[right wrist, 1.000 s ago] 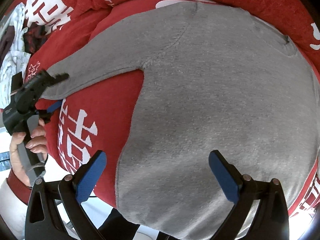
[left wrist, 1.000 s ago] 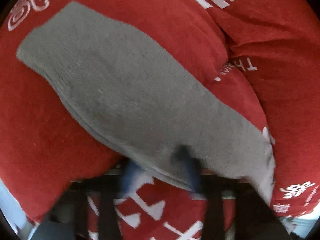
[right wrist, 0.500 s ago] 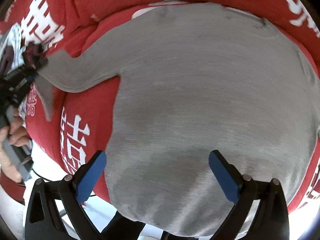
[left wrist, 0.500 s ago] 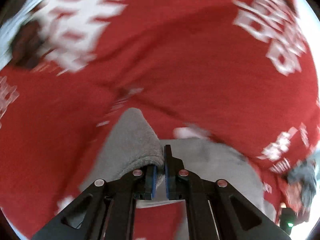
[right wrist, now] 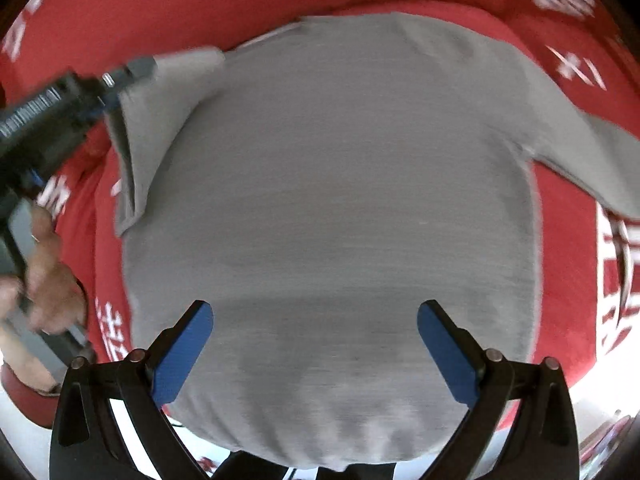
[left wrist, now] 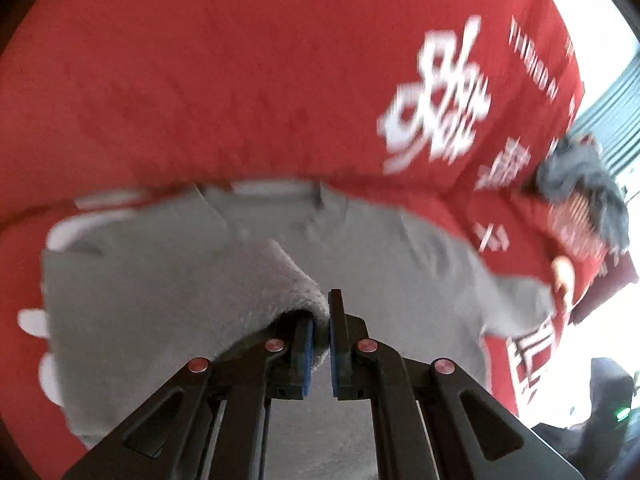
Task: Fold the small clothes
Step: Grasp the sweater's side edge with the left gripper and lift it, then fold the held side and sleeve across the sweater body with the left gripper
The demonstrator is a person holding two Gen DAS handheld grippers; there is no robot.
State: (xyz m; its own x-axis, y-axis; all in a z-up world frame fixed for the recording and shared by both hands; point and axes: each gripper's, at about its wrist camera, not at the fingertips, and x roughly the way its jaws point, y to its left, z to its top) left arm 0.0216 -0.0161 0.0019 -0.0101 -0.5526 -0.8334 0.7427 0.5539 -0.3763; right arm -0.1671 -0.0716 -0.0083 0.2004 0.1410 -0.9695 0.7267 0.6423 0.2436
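Sweater (right wrist: 332, 200), one; grippers, two.

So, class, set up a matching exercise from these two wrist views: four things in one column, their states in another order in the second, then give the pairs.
Things:
1. left tongs
2. right tongs
3. grey knit sweater's left sleeve
4. red printed fabric cover

States:
A. spread wide open over the sweater body
B. lies underneath the sweater
C. closed on grey fabric
D. lifted and carried over the sweater body

Pairs: 1-C, 2-A, 3-D, 4-B
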